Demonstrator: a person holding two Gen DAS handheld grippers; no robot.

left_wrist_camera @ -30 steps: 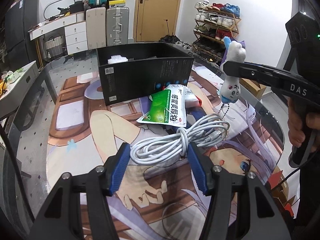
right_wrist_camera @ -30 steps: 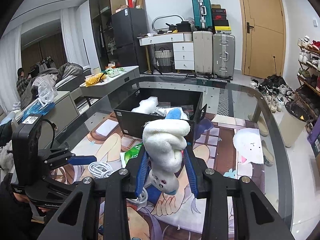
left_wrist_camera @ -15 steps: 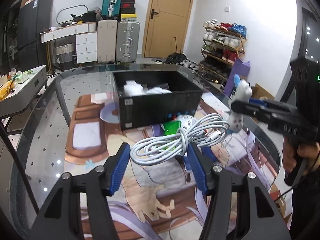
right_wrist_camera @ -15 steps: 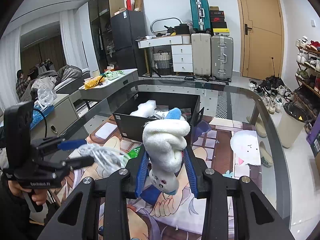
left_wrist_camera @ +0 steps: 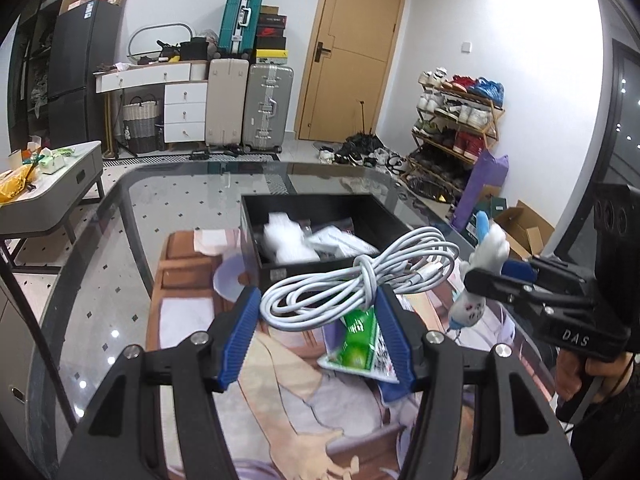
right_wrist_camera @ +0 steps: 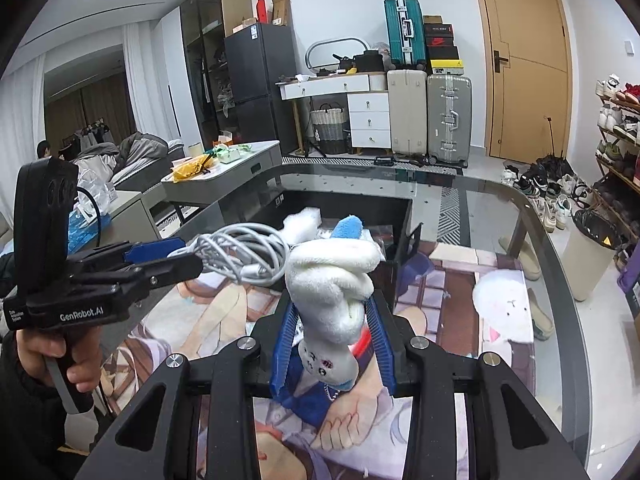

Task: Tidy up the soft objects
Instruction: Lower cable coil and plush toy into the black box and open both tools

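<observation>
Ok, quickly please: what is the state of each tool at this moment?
Left tool: closed on the white cable bundle, lifted above the table.
Right tool: closed on the white plush toy, held in the air.

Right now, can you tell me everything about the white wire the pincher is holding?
The white cable is a smooth, plastic-looking cord wound into a loose bundle of loops, with a few turns wrapped round its middle like a knot. A plug end shows among the loops. The left gripper is shut on it, blue pads pressing each side, holding it in the air above the table, in front of the black box. Nothing else touches it.
</observation>
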